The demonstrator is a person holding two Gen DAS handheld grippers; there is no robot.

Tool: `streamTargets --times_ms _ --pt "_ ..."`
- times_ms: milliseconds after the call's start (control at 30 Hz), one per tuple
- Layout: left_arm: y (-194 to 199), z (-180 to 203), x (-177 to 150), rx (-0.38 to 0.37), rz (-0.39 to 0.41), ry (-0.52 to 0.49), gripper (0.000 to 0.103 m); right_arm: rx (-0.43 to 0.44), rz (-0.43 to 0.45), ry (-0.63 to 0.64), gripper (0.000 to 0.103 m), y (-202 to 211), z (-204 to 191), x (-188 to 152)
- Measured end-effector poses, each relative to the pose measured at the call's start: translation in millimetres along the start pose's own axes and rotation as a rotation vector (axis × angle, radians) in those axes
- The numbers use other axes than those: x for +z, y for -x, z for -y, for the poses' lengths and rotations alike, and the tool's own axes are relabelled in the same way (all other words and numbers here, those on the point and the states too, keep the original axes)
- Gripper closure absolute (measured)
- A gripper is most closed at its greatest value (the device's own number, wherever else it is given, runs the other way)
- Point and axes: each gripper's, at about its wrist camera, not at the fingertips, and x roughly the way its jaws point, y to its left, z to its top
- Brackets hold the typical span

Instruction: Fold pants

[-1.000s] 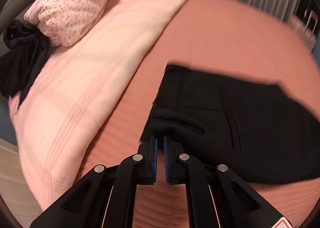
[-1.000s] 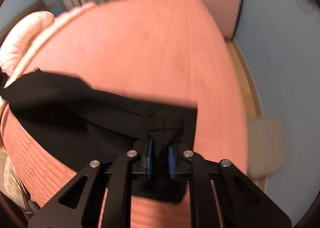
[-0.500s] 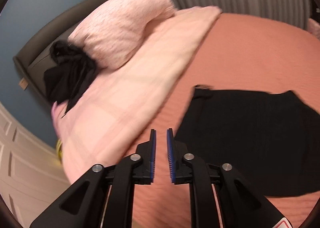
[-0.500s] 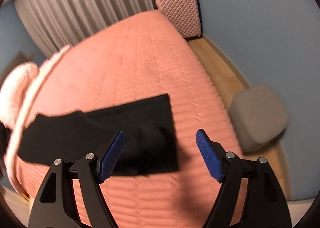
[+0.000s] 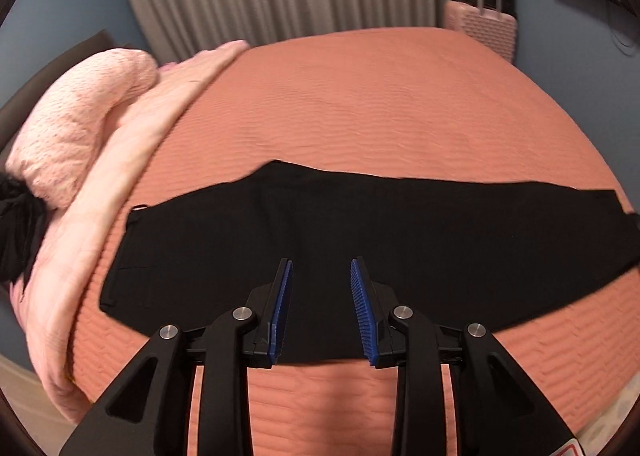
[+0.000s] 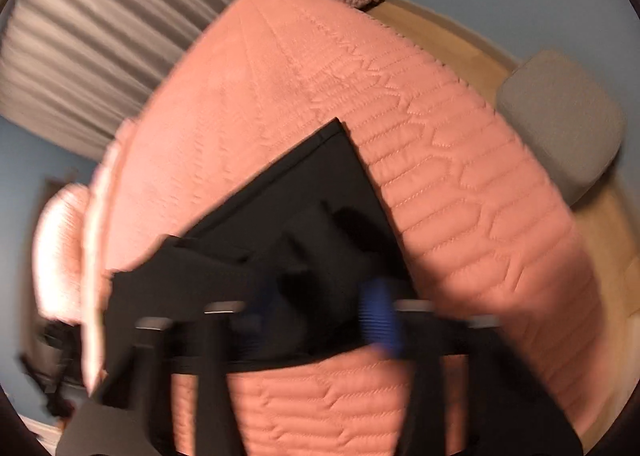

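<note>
Across the near part of the salmon quilted bedspread (image 5: 360, 96) the black pants (image 5: 400, 224) lie flat, stretched left to right, legs apparently laid one on the other — waistband at the left beside the pink duvet (image 5: 120, 160), hems at the right near the bed's edge. The left gripper (image 5: 321, 296) hovers above the pants' near edge, jaws spread, holding nothing. The right gripper (image 6: 320, 320) is blurred by motion; its blue pads stand apart over the hem end, with no cloth evidently between them. Judgement: the lengthwise fold appears done and both tools are between grasps. The next move calls for pinching the hem corners and carrying them toward the waistband — keeping the layers aligned.
</note>
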Motion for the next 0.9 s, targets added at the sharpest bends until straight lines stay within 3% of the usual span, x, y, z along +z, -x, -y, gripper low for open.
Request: streamTargets --times_ms 133,167,200,267,367,467,533,567,600,800,900 --pt "9 11 -5 -0.026 0.001 -0.019 0.063 0.125 0.252 0.228 0.095 85 -70 -3" --pt "10 12 -7 -0.02 -0.003 -0.016 0.063 0.116 0.267 0.242 0.095 89 -70 -5" --pt "10 10 -10 -0.028 -0.011 -0.014 0.063 0.074 0.254 0.251 0.095 84 -63 -7" --pt "6 11 -15 -0.034 -0.031 -0.009 0.063 -0.052 0.136 0.194 0.095 44 -19 -12" --pt "1 14 -23 -0.019 -0.066 -0.013 0.063 -0.08 -0.012 0.057 0.094 -5 33 -27" --pt "2 14 -29 0.003 -0.085 -0.015 0.063 -0.079 0.022 0.052 0.086 -8 36 -38" --pt "1 13 -29 0.003 -0.096 -0.007 0.063 -0.114 0.034 0.045 0.073 -3 36 -40" --pt "0 13 -29 -0.001 -0.097 -0.002 0.063 -0.135 0.046 0.046 0.057 0 36 -39" --pt "0 14 -29 0.0 -0.097 -0.005 0.063 -0.152 0.062 0.046 0.049 5 37 -40" --pt "0 39 -23 -0.005 -0.08 -0.048 0.059 -0.127 0.123 -0.012 0.046 30 47 -69" --pt "0 57 -19 -0.03 -0.069 -0.062 0.054 -0.05 0.11 -0.015 0.046 19 34 -82"
